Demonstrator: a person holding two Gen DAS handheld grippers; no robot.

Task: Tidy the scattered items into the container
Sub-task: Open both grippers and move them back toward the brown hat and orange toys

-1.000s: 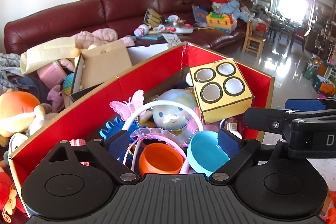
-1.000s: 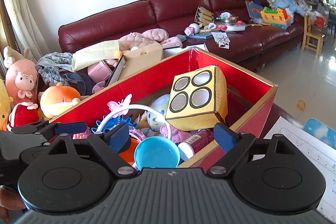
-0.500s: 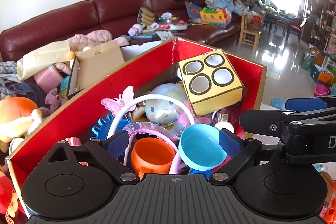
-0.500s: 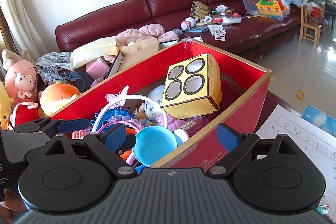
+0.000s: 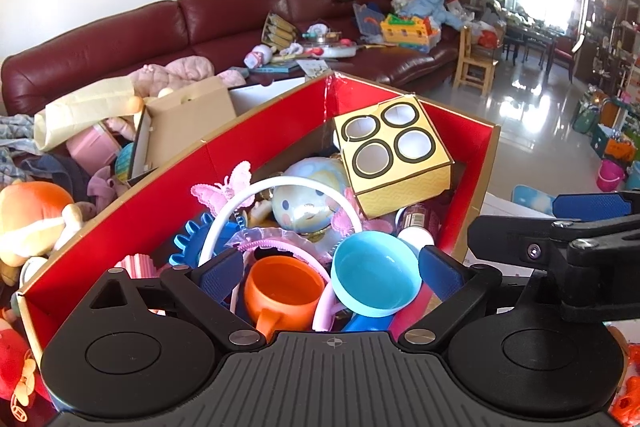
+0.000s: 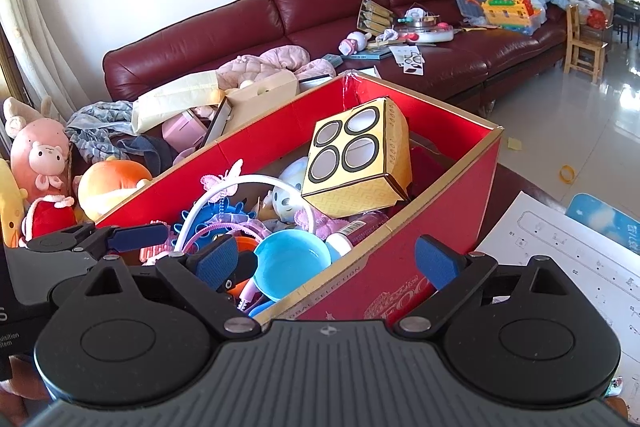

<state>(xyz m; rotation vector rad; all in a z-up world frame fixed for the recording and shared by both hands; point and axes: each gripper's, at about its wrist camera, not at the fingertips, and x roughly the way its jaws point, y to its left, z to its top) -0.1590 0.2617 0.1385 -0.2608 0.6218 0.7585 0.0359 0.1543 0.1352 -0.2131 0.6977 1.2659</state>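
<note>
A red cardboard box (image 5: 256, 131) (image 6: 432, 227) holds several toys: a yellow carton with four round holes (image 5: 392, 155) (image 6: 356, 163), a blue bowl (image 5: 374, 281) (image 6: 290, 263), an orange cup (image 5: 282, 289), a white headband (image 5: 280, 187) and a round doll head (image 5: 308, 203). My left gripper (image 5: 332, 275) is open and empty above the box's near end. My right gripper (image 6: 326, 261) is open and empty, straddling the box's near right wall. Each gripper shows in the other's view, the right one (image 5: 560, 227) and the left one (image 6: 100, 239).
A maroon sofa (image 6: 320, 15) with toys and books stands behind. Plush toys (image 6: 112, 187) and a brown carton (image 5: 188, 119) lie left of the box. White printed paper (image 6: 560, 259) lies to the right. A small wooden chair (image 5: 476, 67) stands on the tiled floor.
Both grippers have drawn back and risen a little, so more of the box's inside and its right outer wall show. Both stay open and empty.
</note>
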